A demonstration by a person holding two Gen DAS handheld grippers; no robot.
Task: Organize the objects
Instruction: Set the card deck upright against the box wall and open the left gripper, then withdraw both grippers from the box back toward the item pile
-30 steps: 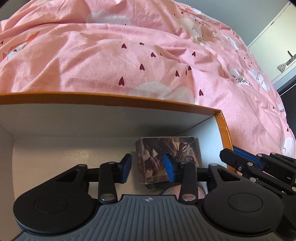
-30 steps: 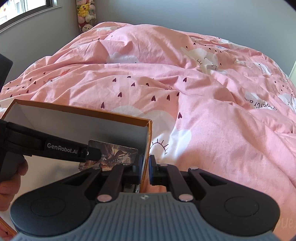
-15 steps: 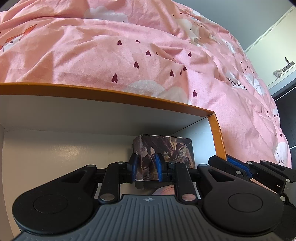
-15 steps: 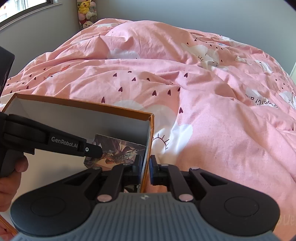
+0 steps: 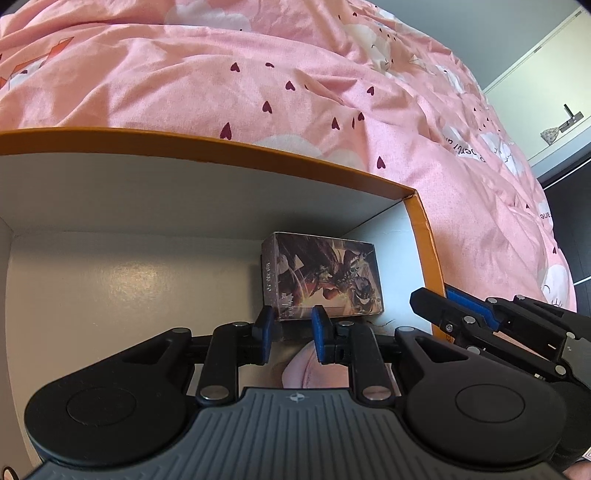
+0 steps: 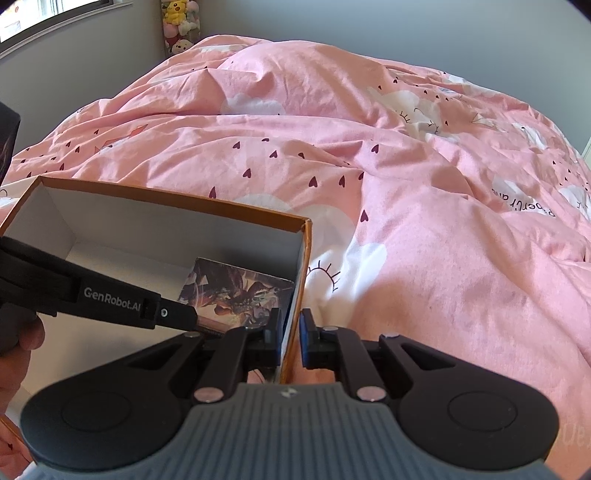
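Lying flat in the box's [image 5: 421,225] far right corner, the stiff, light-looking card pack [image 5: 325,277] sits between the left gripper's [image 5: 291,334] opening pads, short sides offering purchase, while the right gripper [image 6: 291,341] clamps the box wall.

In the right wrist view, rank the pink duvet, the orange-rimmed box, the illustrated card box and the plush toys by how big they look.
1. pink duvet, filling most of the picture
2. orange-rimmed box
3. illustrated card box, partly hidden by the left claw
4. plush toys, far off in the corner, so their real size is unsure
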